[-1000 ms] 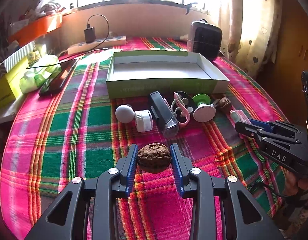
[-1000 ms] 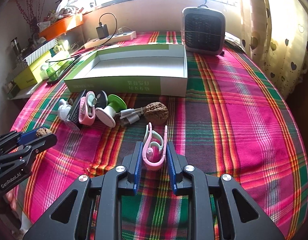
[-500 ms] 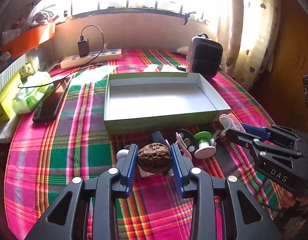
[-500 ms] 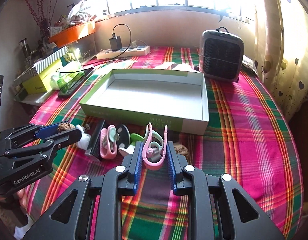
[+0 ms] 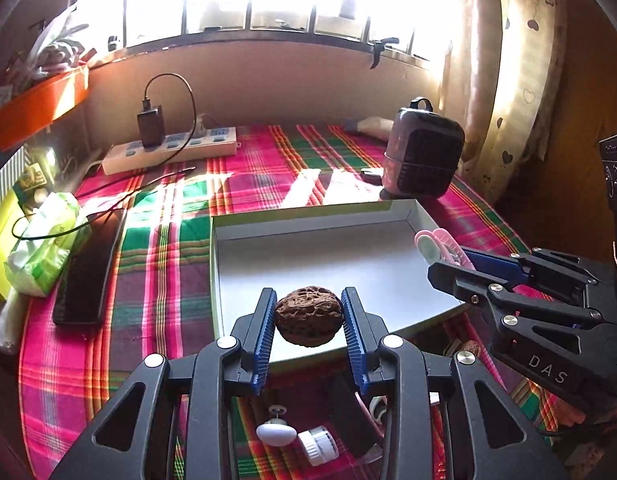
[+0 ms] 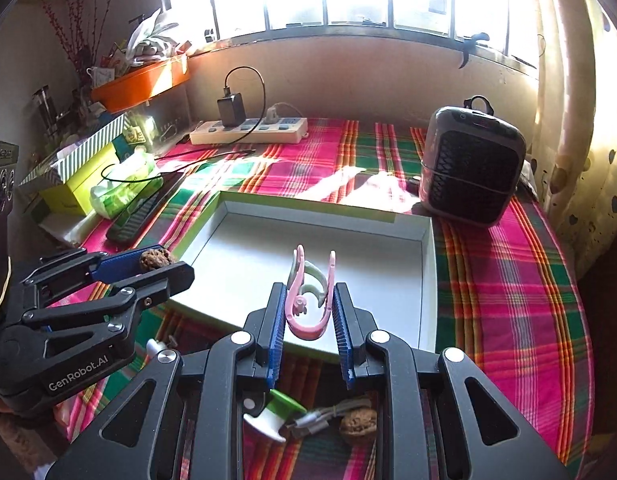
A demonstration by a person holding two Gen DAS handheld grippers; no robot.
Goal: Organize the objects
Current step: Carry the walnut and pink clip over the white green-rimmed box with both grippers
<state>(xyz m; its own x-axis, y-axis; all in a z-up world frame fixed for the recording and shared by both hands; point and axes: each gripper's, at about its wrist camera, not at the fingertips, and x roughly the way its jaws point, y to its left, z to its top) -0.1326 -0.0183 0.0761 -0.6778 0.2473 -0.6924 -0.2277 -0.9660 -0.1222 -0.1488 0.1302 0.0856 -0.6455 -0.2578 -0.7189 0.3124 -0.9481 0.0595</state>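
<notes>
Left gripper [image 5: 308, 322] angled downward, fingers [image 5: 264, 332] clamped, right gripper [image 6: 308, 312] beside it, likewise tilted and clamped

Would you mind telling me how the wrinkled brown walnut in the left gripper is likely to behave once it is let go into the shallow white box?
The wrinkled brown walnut is rounded, so it will probably roll across the flat floor of the shallow white box. Its ridged shell likely keeps the left gripper's ribbed pads from slipping.
</notes>
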